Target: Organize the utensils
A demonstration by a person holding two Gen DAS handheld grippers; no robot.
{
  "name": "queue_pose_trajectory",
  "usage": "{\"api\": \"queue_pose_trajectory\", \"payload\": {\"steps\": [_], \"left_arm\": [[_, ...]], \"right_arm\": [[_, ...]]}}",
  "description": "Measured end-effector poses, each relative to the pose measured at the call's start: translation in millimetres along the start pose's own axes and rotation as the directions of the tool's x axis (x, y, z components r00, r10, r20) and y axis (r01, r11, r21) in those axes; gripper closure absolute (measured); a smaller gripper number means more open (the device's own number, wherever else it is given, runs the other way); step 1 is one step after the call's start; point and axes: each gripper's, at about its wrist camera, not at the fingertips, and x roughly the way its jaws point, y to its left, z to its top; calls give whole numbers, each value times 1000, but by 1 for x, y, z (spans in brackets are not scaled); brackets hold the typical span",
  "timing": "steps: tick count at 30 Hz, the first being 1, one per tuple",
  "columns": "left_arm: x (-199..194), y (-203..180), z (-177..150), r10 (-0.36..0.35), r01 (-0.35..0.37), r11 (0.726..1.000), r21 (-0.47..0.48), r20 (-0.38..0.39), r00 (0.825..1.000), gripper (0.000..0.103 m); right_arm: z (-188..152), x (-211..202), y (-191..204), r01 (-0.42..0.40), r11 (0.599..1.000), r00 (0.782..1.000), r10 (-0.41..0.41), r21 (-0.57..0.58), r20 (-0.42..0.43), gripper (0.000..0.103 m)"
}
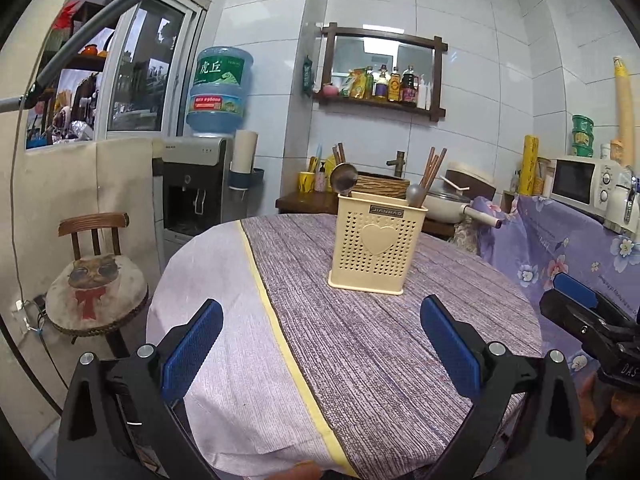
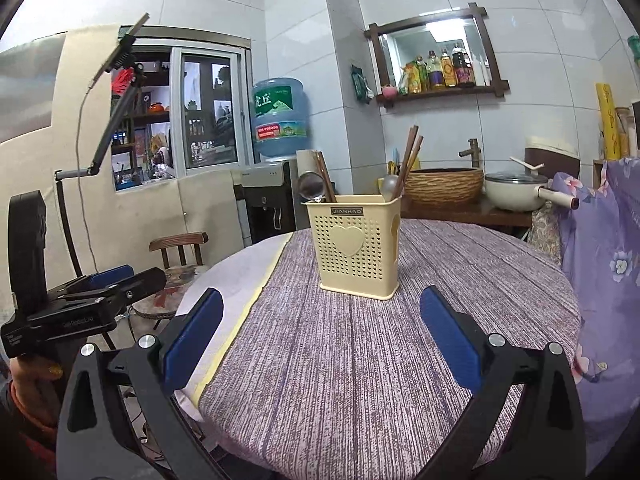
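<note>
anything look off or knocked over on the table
Nothing stands out. The cream utensil holder stands upright on the round table, with chopsticks and spoons leaning inside it. No utensils lie loose on the cloth, and both grippers, left and right, hang open and empty.

We're looking at white tiled walls (image 1: pixel 460 8), a wood-framed wall shelf (image 1: pixel 382 72) of bottles, a water dispenser (image 1: pixel 196 188) far left beside a sliding window (image 1: pixel 148 80), a cushioned chair (image 1: pixel 96 276) nearer, a microwave (image 1: pixel 586 180) far right.
</note>
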Motion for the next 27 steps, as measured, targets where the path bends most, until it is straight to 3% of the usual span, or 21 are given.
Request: {"api": "queue_pose_trajectory", "payload": {"steps": [9, 17, 27], "left_arm": [[-7, -15, -4, -31, 31, 999, 36, 5, 1000, 5], [-7, -18, -6, -17, 16, 998, 55, 11, 1000, 5], [-7, -17, -8, -33, 33, 999, 38, 5, 999, 5]], "right_arm": [[0, -16, 7, -2, 999, 999, 4, -39, 34, 6], [-1, -18, 5, 0, 1000, 1000, 0, -29, 29, 6], [-3, -17, 4, 3, 1000, 1000, -3, -27, 21, 6]]}}
